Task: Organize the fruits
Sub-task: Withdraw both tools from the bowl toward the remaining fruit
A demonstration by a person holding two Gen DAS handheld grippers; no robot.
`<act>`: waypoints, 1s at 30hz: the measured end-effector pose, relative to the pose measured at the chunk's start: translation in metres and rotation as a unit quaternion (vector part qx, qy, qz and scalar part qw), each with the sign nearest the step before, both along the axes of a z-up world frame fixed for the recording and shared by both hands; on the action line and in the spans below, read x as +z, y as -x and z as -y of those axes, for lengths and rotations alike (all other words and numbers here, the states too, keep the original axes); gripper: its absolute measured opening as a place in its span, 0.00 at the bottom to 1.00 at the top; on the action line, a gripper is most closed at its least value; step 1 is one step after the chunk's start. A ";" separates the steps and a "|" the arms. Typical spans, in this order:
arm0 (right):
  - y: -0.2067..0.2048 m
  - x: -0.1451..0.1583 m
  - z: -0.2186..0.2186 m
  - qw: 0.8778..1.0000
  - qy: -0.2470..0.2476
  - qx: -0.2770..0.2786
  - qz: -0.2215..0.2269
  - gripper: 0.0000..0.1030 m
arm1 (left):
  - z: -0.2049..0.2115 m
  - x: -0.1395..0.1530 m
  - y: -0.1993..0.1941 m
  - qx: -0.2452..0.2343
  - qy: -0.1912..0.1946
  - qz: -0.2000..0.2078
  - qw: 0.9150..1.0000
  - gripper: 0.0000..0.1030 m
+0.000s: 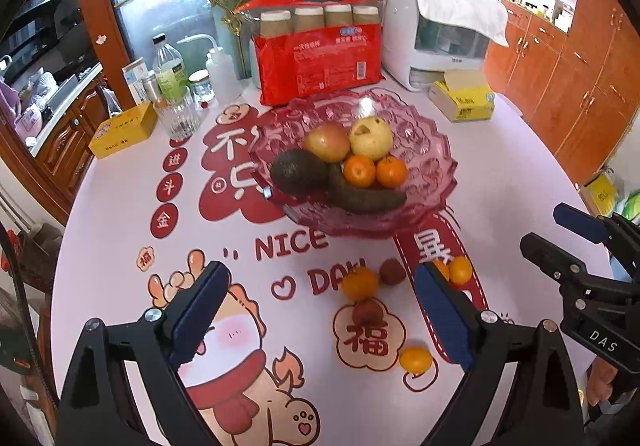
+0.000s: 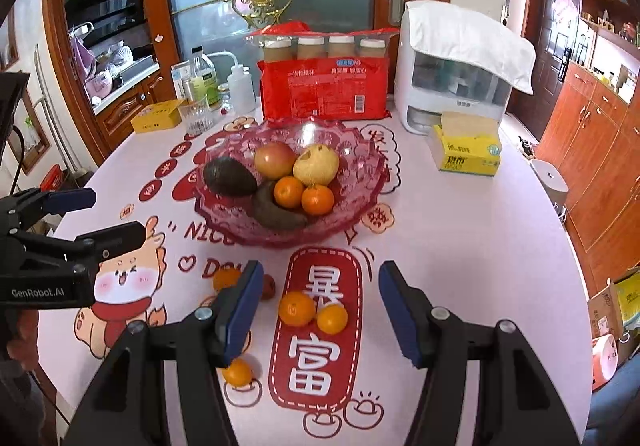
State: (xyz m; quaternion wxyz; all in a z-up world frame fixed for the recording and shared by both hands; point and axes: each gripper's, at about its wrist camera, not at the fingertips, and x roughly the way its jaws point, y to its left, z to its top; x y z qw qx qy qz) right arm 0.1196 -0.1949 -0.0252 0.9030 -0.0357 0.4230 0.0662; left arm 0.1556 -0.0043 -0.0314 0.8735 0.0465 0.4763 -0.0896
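Hovering above a round table [image 2: 460,246] covered with a festive cartoon print, two hand-held grippers hang over loose fruit with nothing between their jaws. Seen from its own camera, the left gripper [image 1: 320,316] stands spread wide and released; the right gripper [image 2: 320,310] is parted less widely, also empty, with two oranges [image 2: 297,308] lying touching each other on the cloth between and beyond its blue pads.

At the table's centre, far of both tools, sits a pink glass bowl [image 2: 360,182]. It already holds an apple [image 2: 275,160], a pale pear [image 2: 316,165], a dark avocado [image 2: 229,176], two mandarins [image 2: 289,191] side by side, and a long brown tuber-like piece [image 2: 276,212] at the near rim.

On the near side of the bowl, more fruit lies scattered on the cloth: an orange [image 1: 359,283] with a small reddish-brown fruit [image 1: 392,271] just right of it, a second reddish-brown fruit [image 1: 368,311] nearer still, and a small orange [image 1: 416,360] closest to the camera.

Behind the bowl stand a red package of cups [image 2: 324,86], a white appliance [image 2: 452,74] draped with a cloth, a yellow tissue box [image 2: 466,150] at right, and a drinking glass [image 2: 196,114] at left.
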 end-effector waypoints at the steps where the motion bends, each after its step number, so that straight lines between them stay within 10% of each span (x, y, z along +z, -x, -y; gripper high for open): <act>1: 0.001 -0.004 0.000 1.000 0.000 -0.001 -0.004 0.59 | 0.001 -0.003 0.001 -0.002 0.000 -0.002 1.000 0.91; 30: -0.036 -0.126 -0.038 0.997 0.046 0.024 -0.062 0.59 | 0.013 -0.139 -0.053 -0.040 0.047 -0.130 0.990 0.88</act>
